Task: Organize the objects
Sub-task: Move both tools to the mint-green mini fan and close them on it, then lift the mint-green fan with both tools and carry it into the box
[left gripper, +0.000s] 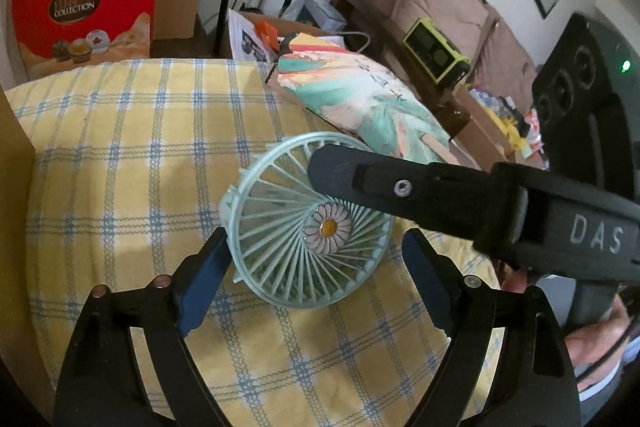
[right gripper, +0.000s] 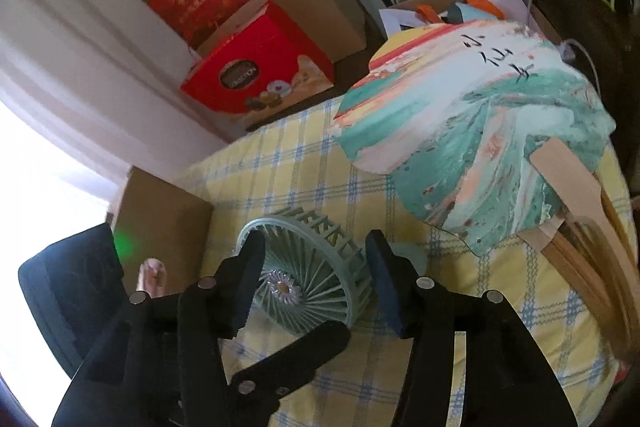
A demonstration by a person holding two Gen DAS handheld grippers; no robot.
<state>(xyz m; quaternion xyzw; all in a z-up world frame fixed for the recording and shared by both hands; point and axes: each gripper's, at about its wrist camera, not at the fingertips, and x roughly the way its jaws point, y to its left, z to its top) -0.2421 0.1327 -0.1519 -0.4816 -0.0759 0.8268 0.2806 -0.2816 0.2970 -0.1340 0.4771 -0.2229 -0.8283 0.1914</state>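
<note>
While both grippers close around mint fan (left gripper: 306, 227), nothing gripped: left gripper (left gripper: 316, 267) apart, right gripper (right gripper: 316, 287) apart. Painted fan (right gripper: 472, 131) far right, untouched. Organizing barely begun.

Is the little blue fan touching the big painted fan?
Apart. The right wrist view shows checkered cloth between the mini fan and the painted hand fan.

Yellow-and-blue checked cloth surface (left gripper: 120, 155), small mint fan (left gripper: 308, 223) lying on it, painted paper fan (left gripper: 352, 99) beside
</note>
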